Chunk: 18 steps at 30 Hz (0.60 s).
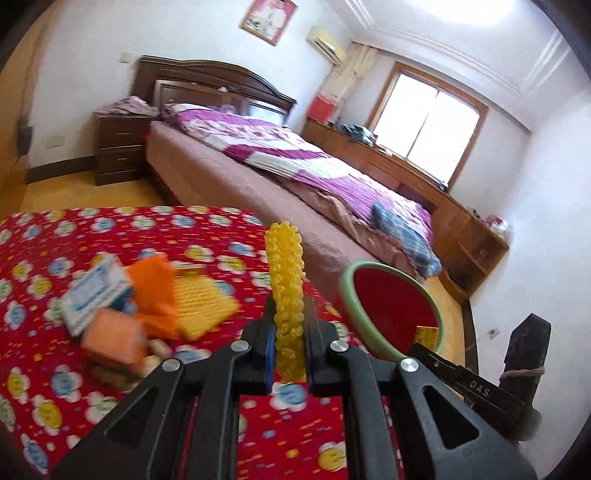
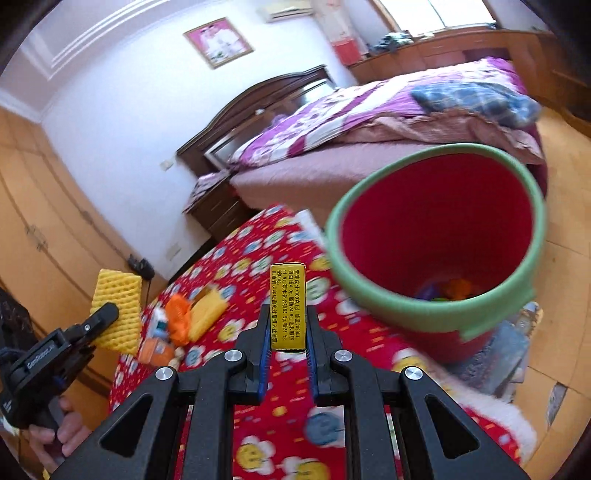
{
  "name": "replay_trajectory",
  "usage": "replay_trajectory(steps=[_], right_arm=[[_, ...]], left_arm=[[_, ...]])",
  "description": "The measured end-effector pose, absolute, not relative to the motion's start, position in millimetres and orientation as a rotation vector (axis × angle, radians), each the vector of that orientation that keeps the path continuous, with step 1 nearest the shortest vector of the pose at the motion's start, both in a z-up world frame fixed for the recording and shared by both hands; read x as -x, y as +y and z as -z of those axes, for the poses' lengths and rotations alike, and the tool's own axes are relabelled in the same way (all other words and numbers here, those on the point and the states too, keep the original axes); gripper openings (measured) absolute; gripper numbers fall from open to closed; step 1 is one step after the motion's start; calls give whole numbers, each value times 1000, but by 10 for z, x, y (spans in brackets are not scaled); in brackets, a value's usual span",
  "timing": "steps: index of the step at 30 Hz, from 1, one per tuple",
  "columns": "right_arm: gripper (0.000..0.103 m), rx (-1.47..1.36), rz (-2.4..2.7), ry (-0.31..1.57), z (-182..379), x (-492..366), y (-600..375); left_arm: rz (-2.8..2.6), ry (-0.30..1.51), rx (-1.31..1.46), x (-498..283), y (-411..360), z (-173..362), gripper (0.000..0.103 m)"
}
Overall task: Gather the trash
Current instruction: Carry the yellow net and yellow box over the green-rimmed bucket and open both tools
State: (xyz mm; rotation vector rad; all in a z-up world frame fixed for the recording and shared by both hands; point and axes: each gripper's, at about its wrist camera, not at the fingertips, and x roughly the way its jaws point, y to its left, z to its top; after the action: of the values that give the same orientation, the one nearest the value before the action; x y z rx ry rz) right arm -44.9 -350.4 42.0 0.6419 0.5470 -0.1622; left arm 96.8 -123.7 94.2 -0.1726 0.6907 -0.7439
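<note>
A: What stands around the big bed [image 1: 258, 173]?

B: Its dark wooden headboard [image 1: 207, 85] is against the white wall. Beside the head of the bed is a dark nightstand [image 1: 118, 147] with some cloth on top. A framed picture [image 1: 269, 20] hangs on the wall above the bed.

A: And on the bed?

B: A purple and white quilt [image 1: 295, 155] covers it, and a blue checked cloth [image 1: 402, 225] lies near the foot. Behind the bed a window [image 1: 424, 125] is bright, with a low wooden cabinet [image 1: 399, 166] under it.
</note>
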Motion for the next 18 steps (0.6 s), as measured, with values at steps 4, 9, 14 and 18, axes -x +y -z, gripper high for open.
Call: replay_trajectory(steps=[4, 9, 14, 18], right_arm=[[16, -647, 226, 527, -383, 569, -3789], [16, -675, 279, 512, -297, 659, -4069], [16, -695, 311, 506, -225, 718, -4259], [16, -687, 348, 498, -196, 796, -4356]], left_arm=[[812, 743, 144, -994, -1665, -891, 11], [860, 790, 79, -1042, -2203, -794, 11], [901, 798, 24, -1011, -2618, -780, 11], [940, 806, -27, -992, -2941, -720, 11]])
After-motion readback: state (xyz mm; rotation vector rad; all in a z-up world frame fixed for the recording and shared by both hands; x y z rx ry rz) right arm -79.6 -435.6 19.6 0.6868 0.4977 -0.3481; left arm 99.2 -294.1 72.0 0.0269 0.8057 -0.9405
